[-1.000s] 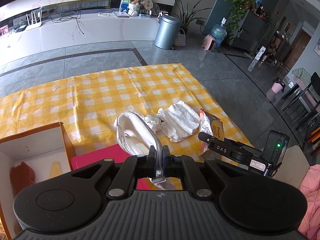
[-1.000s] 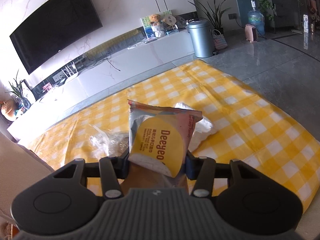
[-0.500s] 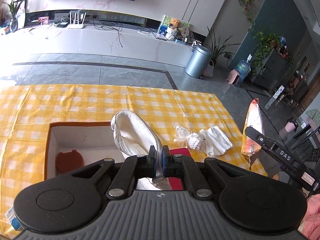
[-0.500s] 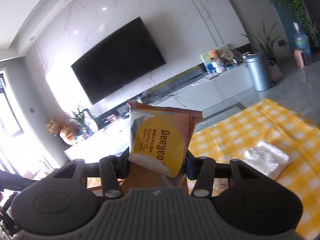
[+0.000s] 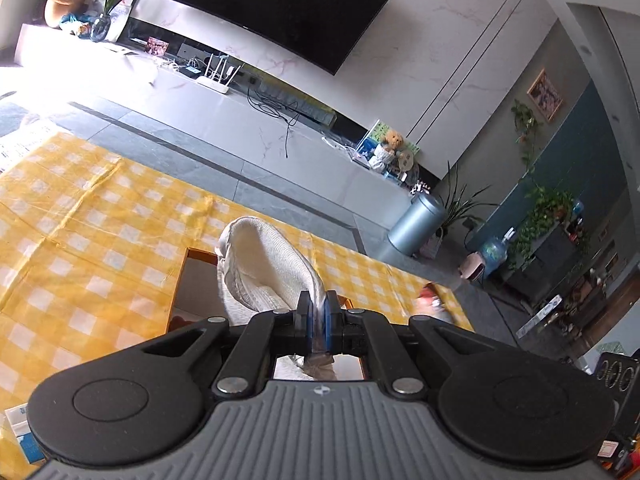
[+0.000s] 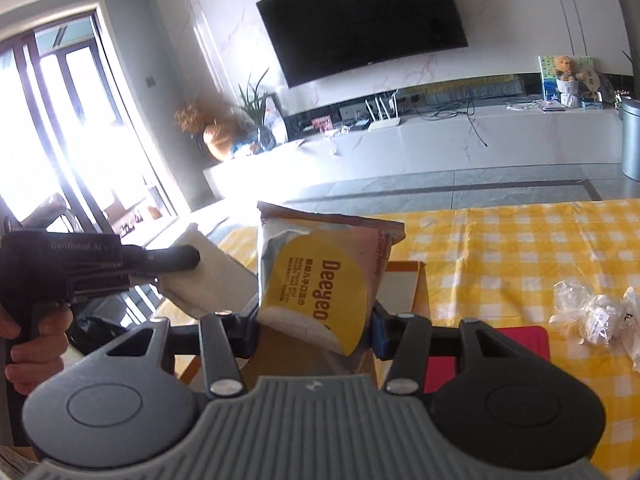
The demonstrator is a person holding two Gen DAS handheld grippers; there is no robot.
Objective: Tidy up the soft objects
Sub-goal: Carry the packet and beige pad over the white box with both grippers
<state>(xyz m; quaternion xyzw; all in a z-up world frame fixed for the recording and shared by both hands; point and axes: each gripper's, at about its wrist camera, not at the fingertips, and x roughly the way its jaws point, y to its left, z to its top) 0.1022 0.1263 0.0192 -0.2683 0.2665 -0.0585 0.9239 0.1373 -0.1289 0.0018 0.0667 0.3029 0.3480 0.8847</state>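
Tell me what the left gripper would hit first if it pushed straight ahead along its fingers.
Probably the open cardboard box: the left gripper, shut on the white cloth item, points over it. Depth is unclear, so it might pass above to the checked tablecloth.

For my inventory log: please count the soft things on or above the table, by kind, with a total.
White cloth item in left claw: 1
Wipes pack in right claw: 1
Clear plastic bags on the tablecloth: 2
Total: 4

Both claws (image 5: 316, 322) (image 6: 314, 330) clamped, raised.
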